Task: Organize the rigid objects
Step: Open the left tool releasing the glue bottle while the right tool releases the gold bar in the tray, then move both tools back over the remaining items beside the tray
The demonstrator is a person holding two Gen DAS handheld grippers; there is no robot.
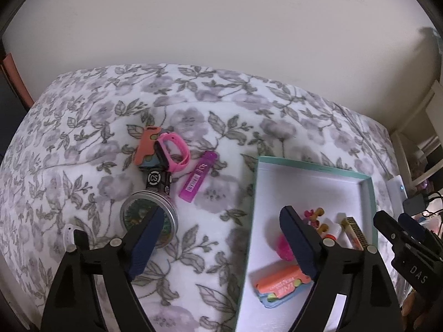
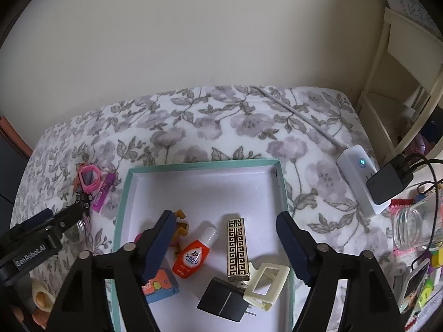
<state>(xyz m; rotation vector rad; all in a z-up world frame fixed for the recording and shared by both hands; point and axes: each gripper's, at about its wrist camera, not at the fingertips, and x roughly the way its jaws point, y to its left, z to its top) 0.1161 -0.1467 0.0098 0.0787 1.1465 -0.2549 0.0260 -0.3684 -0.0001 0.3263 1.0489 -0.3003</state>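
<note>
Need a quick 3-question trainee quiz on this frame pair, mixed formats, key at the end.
1. True or false: the orange bottle lies inside the teal box.
2. Which still lies out on the floral blanket? A) the purple tube B) the patterned gold case C) the cream hair clip
3. Fill in: the right gripper is ____, nothing between its jaws.

Key: 1 true; 2 A; 3 open

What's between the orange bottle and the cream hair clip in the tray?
The gold Greek-key patterned case lies between the orange bottle and cream hair clip; right wrist view.
</note>
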